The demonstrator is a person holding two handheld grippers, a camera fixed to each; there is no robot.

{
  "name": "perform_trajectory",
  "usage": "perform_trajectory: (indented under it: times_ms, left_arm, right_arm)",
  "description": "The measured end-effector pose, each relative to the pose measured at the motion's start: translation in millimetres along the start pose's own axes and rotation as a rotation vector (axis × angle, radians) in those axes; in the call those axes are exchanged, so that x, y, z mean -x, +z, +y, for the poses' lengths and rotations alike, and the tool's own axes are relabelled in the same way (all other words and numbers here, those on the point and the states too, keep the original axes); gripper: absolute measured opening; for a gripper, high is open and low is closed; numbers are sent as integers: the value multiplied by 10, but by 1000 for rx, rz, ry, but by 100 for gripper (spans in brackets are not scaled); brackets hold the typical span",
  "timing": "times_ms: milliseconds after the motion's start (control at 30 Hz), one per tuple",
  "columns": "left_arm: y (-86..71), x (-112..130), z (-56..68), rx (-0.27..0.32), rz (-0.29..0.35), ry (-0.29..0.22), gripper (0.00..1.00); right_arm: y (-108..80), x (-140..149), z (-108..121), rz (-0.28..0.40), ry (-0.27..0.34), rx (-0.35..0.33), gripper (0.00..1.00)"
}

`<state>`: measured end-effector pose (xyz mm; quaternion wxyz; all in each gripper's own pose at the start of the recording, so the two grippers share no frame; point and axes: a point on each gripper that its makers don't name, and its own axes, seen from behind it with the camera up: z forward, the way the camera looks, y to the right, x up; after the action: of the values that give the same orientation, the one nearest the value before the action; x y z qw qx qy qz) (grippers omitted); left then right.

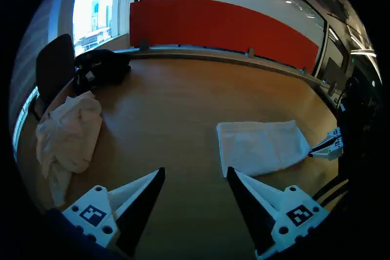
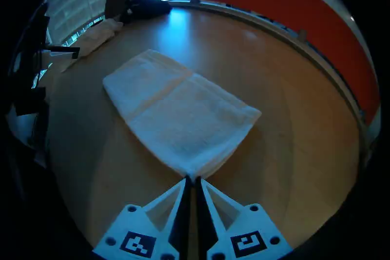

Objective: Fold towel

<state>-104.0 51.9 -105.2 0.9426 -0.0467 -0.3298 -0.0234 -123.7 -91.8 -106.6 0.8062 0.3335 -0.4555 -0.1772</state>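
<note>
Left gripper (image 1: 195, 171): two wedge-shaped jaws, white plastic on the outer sides, black along the inner faces, narrowing to sharp tips. On each white base, a square black-and-white marker (image 1: 92, 214) ringed by small dark round holes. Right gripper (image 2: 193, 179): same build, with white triangular shells hollowed by open cut-outs, thin black inner faces and one square marker per jaw. Farther off in the left gripper view, a small white wedge edged in black.

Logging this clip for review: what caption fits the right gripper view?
Right tongs closed at the near corner of a folded white towel on a wooden table.
</note>
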Motion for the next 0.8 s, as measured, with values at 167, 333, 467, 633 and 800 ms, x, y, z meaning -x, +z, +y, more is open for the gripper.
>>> perform_trajectory:
  times_ms: [167, 333, 467, 633, 800]
  left_arm:
    - [5, 4, -9, -1, -1, -1, 94]
    - [1, 3, -27, -4, 1, 0, 94]
    - [-9, 5, -41, -6, 2, -1, 94]
    - [-23, 4, -69, -10, 4, -4, 94]
    - [-44, -5, -97, -13, 9, -8, 94]
  right_arm:
    - [-49, -149, -2, 28, -5, 10, 6]
    - [-118, -383, 1, 65, -35, 24, 6]
    - [-174, -593, -23, 95, -72, 30, 6]
    - [-231, -875, -85, 136, -120, 30, 6]
    - [-270, -1106, -167, 167, -166, 21, 6]
